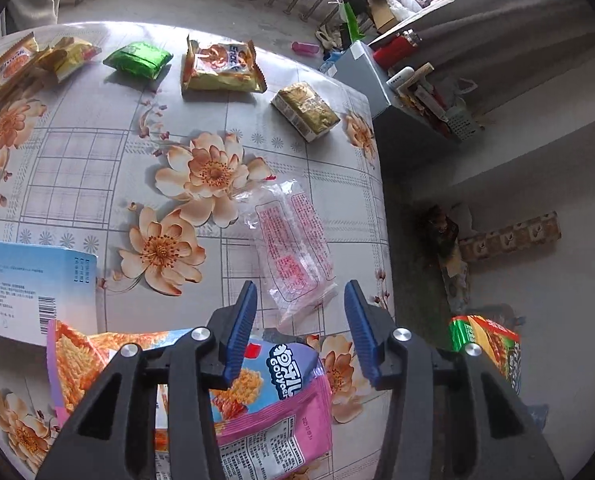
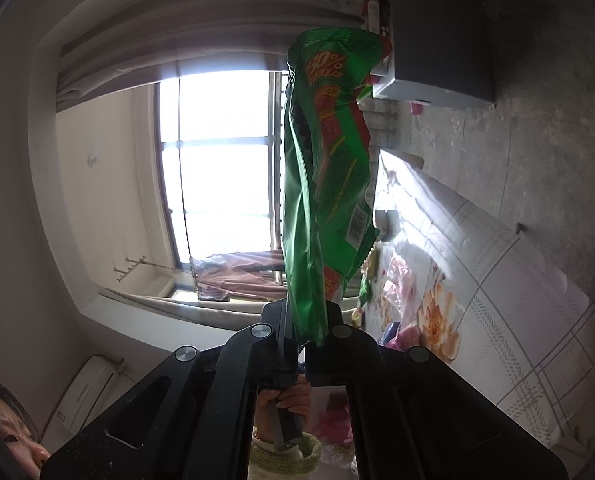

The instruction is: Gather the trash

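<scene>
Left wrist view: the left hand-held gripper stands partly open and empty over the floral surface; a clear pink-printed wrapper lies just ahead between its fingers, long axis running away from it; right wrist view: the right hand-held gripper is clamped on a green snack bag, off the surface, so the left is nearer.

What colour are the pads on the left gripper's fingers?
Blue, with a ribbed surface, on black arms. The pads show best in the left wrist view.
</scene>
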Motion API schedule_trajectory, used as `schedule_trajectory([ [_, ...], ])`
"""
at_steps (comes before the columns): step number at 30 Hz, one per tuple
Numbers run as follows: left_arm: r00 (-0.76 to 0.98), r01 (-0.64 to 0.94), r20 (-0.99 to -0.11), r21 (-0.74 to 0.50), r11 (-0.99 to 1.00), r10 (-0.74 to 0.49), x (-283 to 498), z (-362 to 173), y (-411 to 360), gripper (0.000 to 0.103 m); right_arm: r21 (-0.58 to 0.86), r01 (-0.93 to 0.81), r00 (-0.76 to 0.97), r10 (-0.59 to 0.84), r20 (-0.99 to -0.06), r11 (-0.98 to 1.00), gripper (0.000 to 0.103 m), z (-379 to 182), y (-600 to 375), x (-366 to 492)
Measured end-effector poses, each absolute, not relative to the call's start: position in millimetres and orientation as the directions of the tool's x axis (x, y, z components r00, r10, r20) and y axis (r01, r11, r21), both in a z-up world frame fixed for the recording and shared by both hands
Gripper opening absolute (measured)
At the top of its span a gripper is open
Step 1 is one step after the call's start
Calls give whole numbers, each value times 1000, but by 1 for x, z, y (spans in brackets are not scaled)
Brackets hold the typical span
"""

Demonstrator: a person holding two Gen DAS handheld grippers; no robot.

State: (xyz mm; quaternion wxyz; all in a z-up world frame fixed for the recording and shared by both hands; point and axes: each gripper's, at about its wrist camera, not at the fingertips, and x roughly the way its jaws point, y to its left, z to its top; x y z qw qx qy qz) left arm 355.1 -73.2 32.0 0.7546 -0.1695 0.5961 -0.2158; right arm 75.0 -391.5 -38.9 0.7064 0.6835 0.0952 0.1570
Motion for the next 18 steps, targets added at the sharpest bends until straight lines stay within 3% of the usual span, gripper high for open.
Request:
schedule_trajectory([
  [10,165,-36,-896,-423,906,-412,409,-25,-99,44,997,-82,940,332,78,-1,1,-34,-387,77],
  [15,196,-30,-910,-377,926,-365,416,-33,-108,43,997,-78,944,323,72,4,1,-36,-387,75],
  [18,217,-28,-917,-348,937,-334,418,-33,-112,28,997,-71,945,321,65,7,1,-34,-384,66],
])
